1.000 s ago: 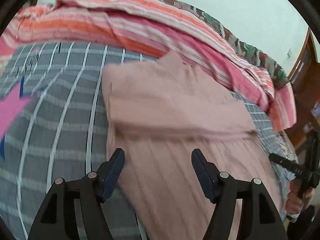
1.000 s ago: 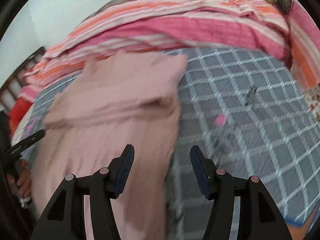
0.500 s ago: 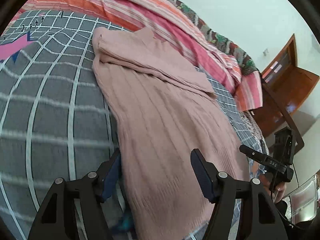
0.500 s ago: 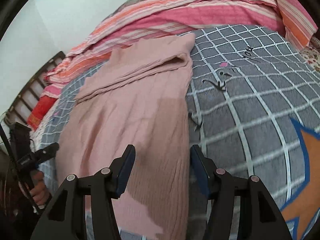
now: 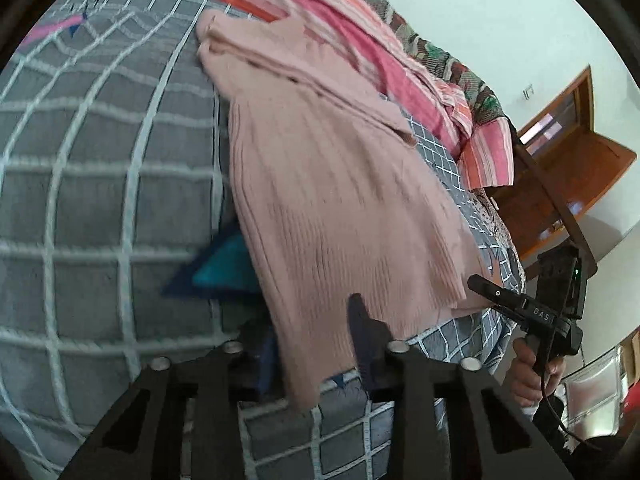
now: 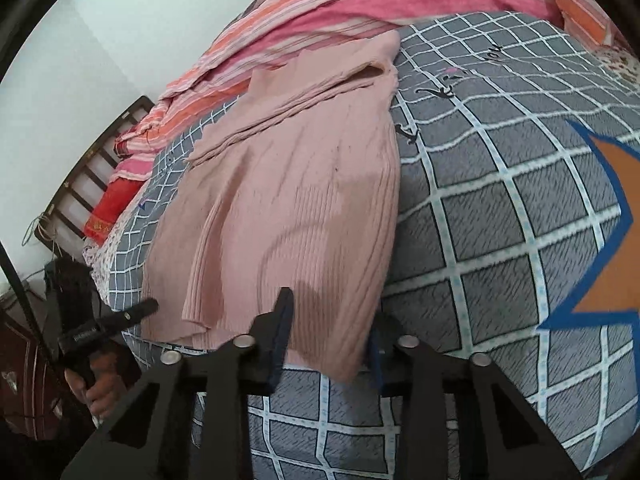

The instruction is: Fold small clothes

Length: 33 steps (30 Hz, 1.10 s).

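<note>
Sweater (image 5: 336,184) in pink ribbed knit lies lengthwise on a bed (image 5: 100,184) with a grey checked cover, sleeves folded across its far end, striped bedding (image 5: 352,36) beyond. At its near hem, the left gripper (image 5: 312,344) has just drawn its jaws in on the left corner; the right gripper (image 6: 328,332) has done likewise on the right corner, cloth pinched in both. Light, limp and stretchy, it will likely sag between holds; the two hem corners look the soundest purchase.

The pink garment (image 5: 340,184) is matt ribbed knit cloth. Beneath it the grey checked bedsheet (image 6: 500,208) looks like smooth woven cotton. At two o'clock in the left wrist view, the wooden cabinet (image 5: 568,168) has a glossy varnish.
</note>
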Tool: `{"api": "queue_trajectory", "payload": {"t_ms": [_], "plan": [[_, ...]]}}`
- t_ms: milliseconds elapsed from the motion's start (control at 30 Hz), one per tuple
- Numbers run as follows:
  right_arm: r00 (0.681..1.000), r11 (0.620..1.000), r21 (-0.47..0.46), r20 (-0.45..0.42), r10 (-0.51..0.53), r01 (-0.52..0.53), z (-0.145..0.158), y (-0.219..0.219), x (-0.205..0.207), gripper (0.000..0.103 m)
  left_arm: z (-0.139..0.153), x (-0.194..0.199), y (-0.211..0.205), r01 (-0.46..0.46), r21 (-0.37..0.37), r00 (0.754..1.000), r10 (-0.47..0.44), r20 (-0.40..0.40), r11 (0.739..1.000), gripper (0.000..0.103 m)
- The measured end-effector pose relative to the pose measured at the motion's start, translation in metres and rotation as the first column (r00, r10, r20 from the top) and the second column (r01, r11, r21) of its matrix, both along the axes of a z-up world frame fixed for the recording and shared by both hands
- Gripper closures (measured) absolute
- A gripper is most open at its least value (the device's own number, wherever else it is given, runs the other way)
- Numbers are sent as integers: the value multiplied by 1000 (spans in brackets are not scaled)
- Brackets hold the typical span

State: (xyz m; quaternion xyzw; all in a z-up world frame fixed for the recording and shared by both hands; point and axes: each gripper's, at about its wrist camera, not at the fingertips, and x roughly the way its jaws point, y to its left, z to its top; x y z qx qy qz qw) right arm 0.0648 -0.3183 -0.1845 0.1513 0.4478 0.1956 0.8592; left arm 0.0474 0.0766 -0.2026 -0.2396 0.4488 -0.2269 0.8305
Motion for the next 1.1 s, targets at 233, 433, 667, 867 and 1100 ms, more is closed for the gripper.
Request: {"api": "queue_trajectory", "payload": {"t_ms": [233,433,667,867,1100], "plan": [[997,997,-64,73,-39,44,8,2,-8,99,12,-12,9,-96,-11,994,97,51,995,97],[995,997,-37,68,-69,72,12,-14,-17,99,25,-23,46,-125,-32,989,127,74,992,97],[997,997,-21,7,-73,74,-3,0,-1,94,7,-9,13,-74,33,997,74,14,997,88],[994,995,-15,50,-98,99,0,-3,-7,98,4,-14,17,-121,-8,992,121,36,993,97],[987,994,27,115,-110,108,25,-10,-29,99,34,-37,44,-154,-53,981,160,112,987,98]]}}
